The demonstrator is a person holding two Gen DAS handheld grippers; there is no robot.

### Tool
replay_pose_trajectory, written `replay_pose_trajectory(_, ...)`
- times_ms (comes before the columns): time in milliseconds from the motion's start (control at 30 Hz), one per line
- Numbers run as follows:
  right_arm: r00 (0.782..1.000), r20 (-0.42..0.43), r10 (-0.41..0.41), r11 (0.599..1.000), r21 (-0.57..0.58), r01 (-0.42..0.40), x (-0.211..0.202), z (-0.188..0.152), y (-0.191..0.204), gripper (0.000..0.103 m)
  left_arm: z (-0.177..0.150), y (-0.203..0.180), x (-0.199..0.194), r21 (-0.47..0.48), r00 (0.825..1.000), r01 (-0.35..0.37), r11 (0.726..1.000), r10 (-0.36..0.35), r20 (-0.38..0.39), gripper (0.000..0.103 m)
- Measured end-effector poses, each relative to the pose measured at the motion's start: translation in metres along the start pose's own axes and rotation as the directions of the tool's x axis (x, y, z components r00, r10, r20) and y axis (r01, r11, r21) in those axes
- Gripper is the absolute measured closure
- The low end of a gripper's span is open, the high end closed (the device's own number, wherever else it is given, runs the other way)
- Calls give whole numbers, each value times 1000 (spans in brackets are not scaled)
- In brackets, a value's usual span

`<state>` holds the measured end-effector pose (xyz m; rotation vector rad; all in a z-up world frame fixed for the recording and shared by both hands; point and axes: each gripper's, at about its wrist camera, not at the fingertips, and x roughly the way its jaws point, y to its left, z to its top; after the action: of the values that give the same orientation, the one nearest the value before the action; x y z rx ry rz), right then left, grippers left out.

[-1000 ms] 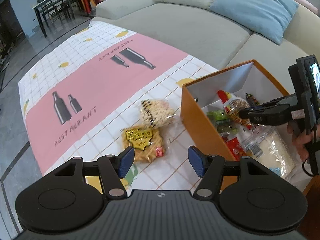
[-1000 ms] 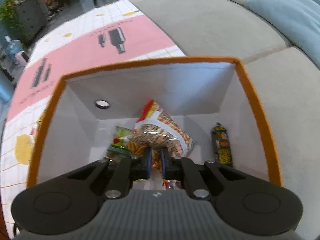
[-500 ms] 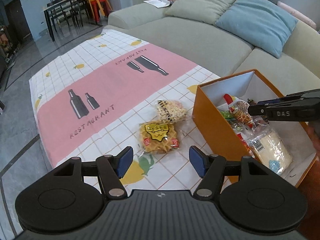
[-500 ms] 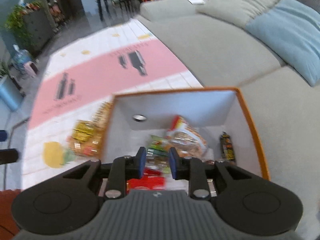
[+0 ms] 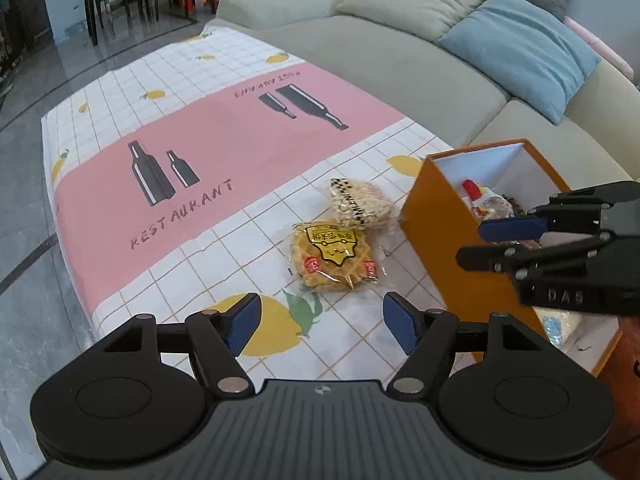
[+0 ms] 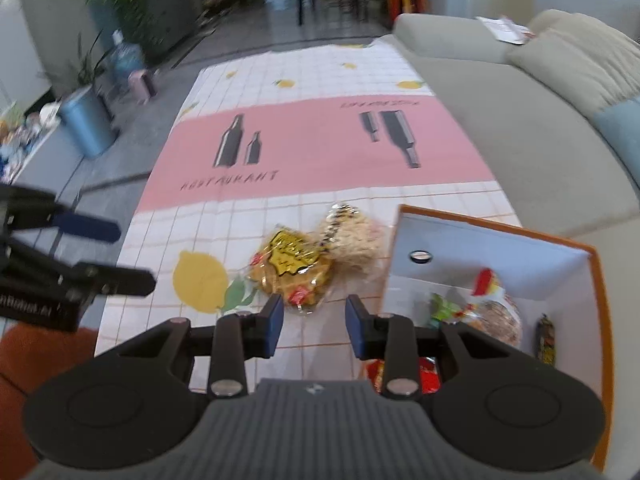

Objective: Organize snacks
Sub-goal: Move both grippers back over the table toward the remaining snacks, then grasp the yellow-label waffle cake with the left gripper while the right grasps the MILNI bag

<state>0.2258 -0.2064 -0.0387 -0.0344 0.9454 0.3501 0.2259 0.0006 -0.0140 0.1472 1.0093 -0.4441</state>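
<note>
Two snack packs lie on the tablecloth beside an orange box point(image 5: 452, 264): a yellow waffle pack point(image 5: 332, 256) and a pale puffed-snack pack point(image 5: 358, 202) behind it. The box holds several snacks point(image 6: 492, 308). My left gripper point(image 5: 320, 322) is open and empty, above the cloth just short of the waffle pack. My right gripper point(image 6: 314, 326) is open and empty, above the cloth between the waffle pack point(image 6: 290, 266) and the box point(image 6: 600, 320). The right gripper also shows in the left wrist view point(image 5: 496, 244), over the box.
The table carries a white and pink checked cloth point(image 5: 224, 148). A grey sofa point(image 5: 384, 60) with a blue cushion point(image 5: 520, 48) runs along the far side. A blue bin point(image 6: 86, 124), plants and dining chairs stand beyond the table.
My right gripper let go of the snack in the box, opened, rose and swung left out of the box toward the loose packs. My left gripper stayed open and drew back a little.
</note>
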Motion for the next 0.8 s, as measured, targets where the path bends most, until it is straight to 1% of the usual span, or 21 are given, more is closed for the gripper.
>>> replay_pose_trajectory(133, 999, -44, -10, 998, -70, 7, 20, 11, 6, 69, 8, 10, 24, -27, 999, 33, 999, -34, -33, 21)
replay_pose_trajectory(167, 998, -54, -12, 996, -86, 7, 23, 13, 8, 63, 9, 12, 30, -30, 998, 38, 999, -40, -42, 21)
replay_pose_trajectory(200, 998, -61, -15, 995, -104, 8, 28, 15, 9, 50, 12, 14, 39, -35, 998, 40, 999, -42, -54, 21)
replay_pose_trajectory(233, 998, -62, -18, 992, -123, 10, 31, 18, 10, 46, 14, 15, 45, -39, 997, 41, 998, -43, -64, 21)
replay_pose_trajectory(267, 998, -63, -22, 989, -149, 12, 36, 21, 11, 44, 17, 16, 52, -41, 996, 43, 998, -46, -74, 21)
replay_pose_trajectory(400, 994, -95, -53, 968, -248, 28, 57, 34, 11, 44, 28, 26, 80, -76, 991, 57, 995, -65, -119, 21)
replay_pose_trajectory(500, 989, -136, -57, 956, -292, 15, 75, 42, 7, 46, 36, 33, 100, -107, 985, 74, 991, -89, -146, 21)
replay_pose_trajectory(667, 981, -185, -63, 924, -382, -13, 101, 49, 4, 48, 44, 36, 131, -112, 977, 82, 990, -102, -188, 21)
replay_pose_trajectory(800, 974, -215, -71, 887, -460, -37, 116, 55, 4, 48, 45, 38, 151, -115, 971, 85, 990, -108, -212, 21)
